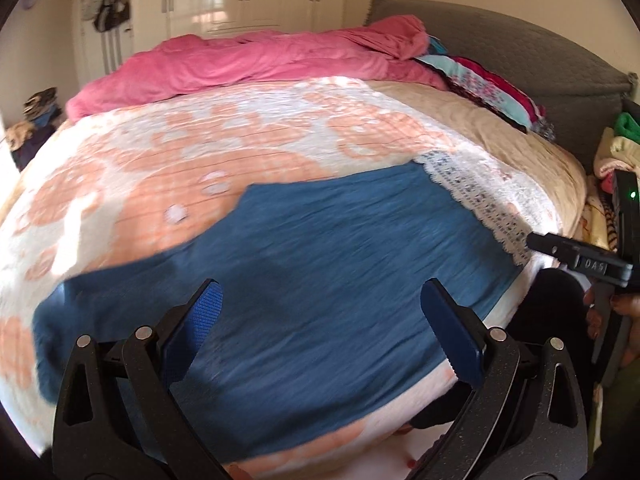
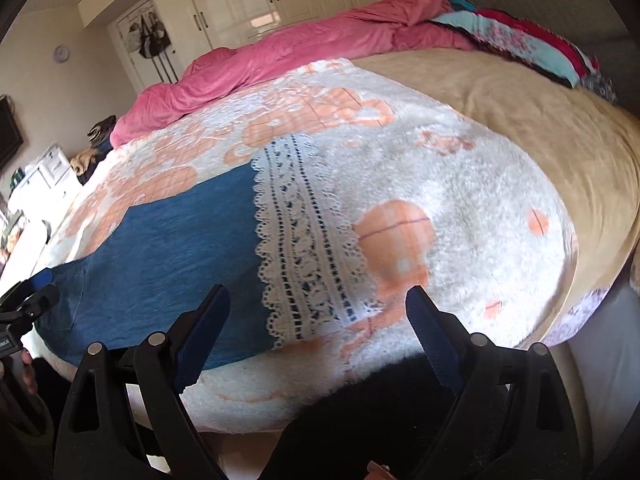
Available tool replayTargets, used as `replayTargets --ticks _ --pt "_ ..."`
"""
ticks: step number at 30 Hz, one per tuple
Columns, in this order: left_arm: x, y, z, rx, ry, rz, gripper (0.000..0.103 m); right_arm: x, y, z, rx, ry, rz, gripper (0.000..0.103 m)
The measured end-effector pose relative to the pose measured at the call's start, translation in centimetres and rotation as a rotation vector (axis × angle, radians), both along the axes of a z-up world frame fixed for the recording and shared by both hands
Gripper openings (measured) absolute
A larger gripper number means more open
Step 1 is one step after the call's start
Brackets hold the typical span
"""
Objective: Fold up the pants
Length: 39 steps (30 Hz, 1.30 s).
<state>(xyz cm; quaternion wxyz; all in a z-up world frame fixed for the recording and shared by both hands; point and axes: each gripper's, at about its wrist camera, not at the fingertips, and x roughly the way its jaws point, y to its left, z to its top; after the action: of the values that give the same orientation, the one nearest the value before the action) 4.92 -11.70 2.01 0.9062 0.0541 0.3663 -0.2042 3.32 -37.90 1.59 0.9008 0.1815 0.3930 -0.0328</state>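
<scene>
Now both grippers hang wide open above blue pants spread flat on the bed.

Leftmost, the left gripper hovers over the middle of the pants, its jaws wide apart with nothing between them. The pants lie flat on a peach-and-white blanket, their white lace hem toward the right. Further right, the right gripper hangs over the hem and the blanket beside it, jaws likewise wide apart and empty. Behind, a pink duvet is bunched along the far side of the bed.
</scene>
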Motion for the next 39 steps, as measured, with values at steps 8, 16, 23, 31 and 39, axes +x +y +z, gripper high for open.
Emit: replayTargets --ticks 8,16,23,31,39 --pt "3.9 -5.3 0.5 -0.026 0.057 -0.097 0.093 0.3 -0.9 -1.0 0.084 0.017 -0.012 0.089" --pt "8.1 -10.1 -0.1 0.053 0.090 -0.161 0.093 1.4 -0.2 -1.7 0.124 0.035 0.011 0.089" --pt "11.8 -13.2 -1.4 0.109 0.128 -0.194 0.093 1.9 -0.2 -2.2 0.133 0.046 0.018 0.089" --pt "16.9 -16.8 -4.3 0.159 0.235 -0.295 0.086 1.8 -0.5 -2.3 0.196 -0.002 0.036 0.059" --pt "19.9 -18.9 -6.6 0.037 0.397 -0.437 0.067 2.5 -1.4 -2.7 0.288 -0.016 0.040 0.056"
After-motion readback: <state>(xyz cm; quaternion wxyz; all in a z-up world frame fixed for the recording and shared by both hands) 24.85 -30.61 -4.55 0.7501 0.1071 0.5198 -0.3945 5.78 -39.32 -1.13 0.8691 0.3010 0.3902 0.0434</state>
